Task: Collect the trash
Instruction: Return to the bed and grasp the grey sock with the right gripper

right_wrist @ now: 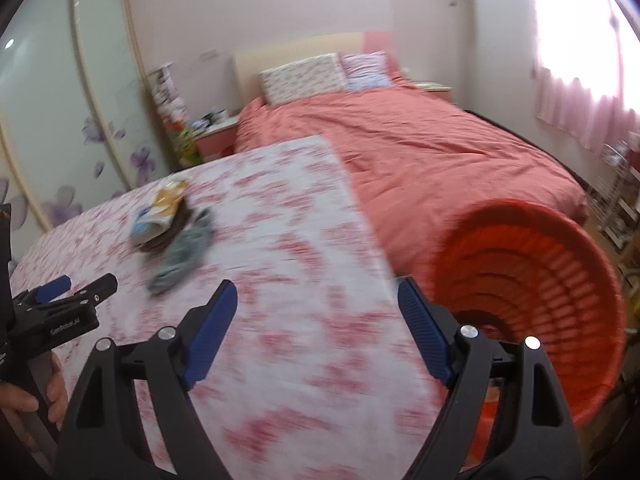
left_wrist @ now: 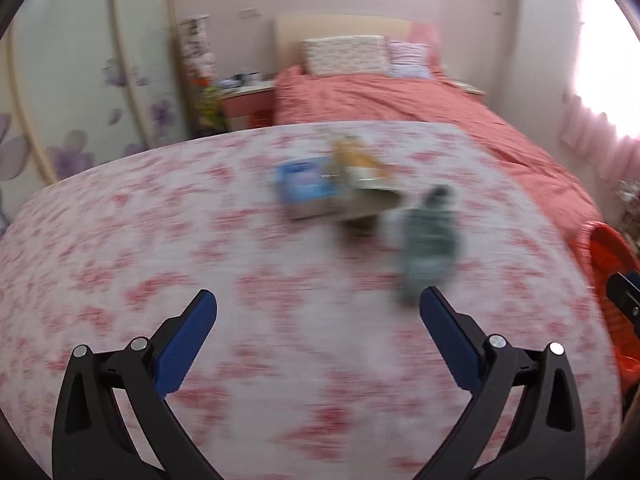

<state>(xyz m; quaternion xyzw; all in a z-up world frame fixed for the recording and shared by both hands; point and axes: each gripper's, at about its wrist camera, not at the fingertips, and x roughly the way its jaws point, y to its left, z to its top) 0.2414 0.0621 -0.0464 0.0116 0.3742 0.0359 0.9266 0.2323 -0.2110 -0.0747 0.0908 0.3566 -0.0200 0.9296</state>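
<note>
I see a surface (left_wrist: 200, 240) under a pink-flowered cloth; behind it a bed (left_wrist: 400, 96) with a coral cover, wardrobe at left. Trash pile (left_wrist: 344, 188) — blurred wrappers, a grey-green piece — lies toward the far side. Red basket (right_wrist: 560, 280) sits just off the right edge. My left gripper (left_wrist: 318, 312) and right gripper (right_wrist: 316, 304) angle downward, fingers spread wide, nothing between them.

- We see a blurred trash pile (left_wrist: 340, 184) on the floral surface (left_wrist: 200, 240): blue packet, yellow wrapper, grey-green crumpled piece.
- An empty orange basket (right_wrist: 560, 264) stands beside the surface.
</note>
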